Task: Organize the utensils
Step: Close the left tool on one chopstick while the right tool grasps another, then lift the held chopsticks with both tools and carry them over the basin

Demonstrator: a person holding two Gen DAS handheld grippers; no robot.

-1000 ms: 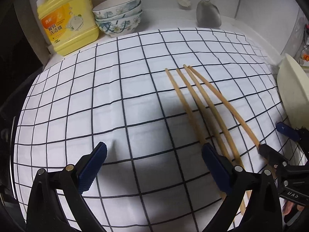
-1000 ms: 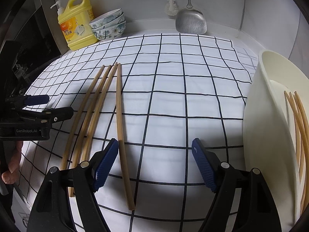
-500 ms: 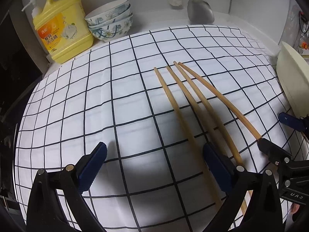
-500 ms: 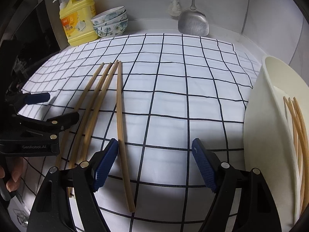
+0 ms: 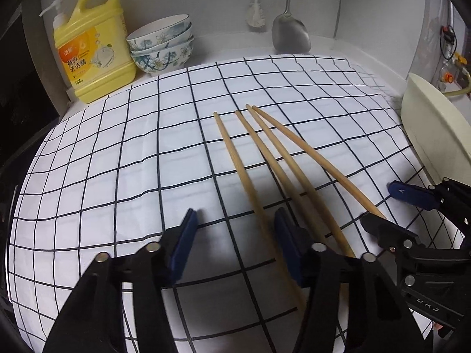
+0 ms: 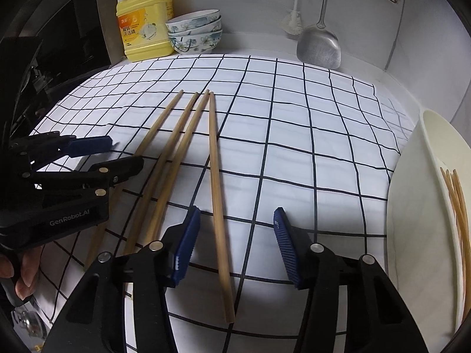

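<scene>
Several wooden chopsticks (image 5: 273, 158) lie fanned out on the checked cloth (image 5: 132, 153); they also show in the right wrist view (image 6: 188, 135). My left gripper (image 5: 235, 229) is open, low over the cloth, with the leftmost chopstick (image 5: 235, 161) running between its fingers. My right gripper (image 6: 235, 229) is open, with the rightmost chopstick (image 6: 216, 182) between its fingers. A cream holder (image 6: 418, 223) at the right has several chopsticks (image 6: 457, 206) in it.
A yellow detergent bottle (image 5: 91, 50) and stacked floral bowls (image 5: 162, 47) stand at the back left. A metal spatula (image 5: 290, 32) and a brush (image 5: 256, 14) hang on the back wall. The cloth's near edge is close below both grippers.
Both grippers have narrowed their opening and moved forward and lower. The left now straddles the leftmost chopstick, the right the rightmost one. The chopsticks have not moved.
</scene>
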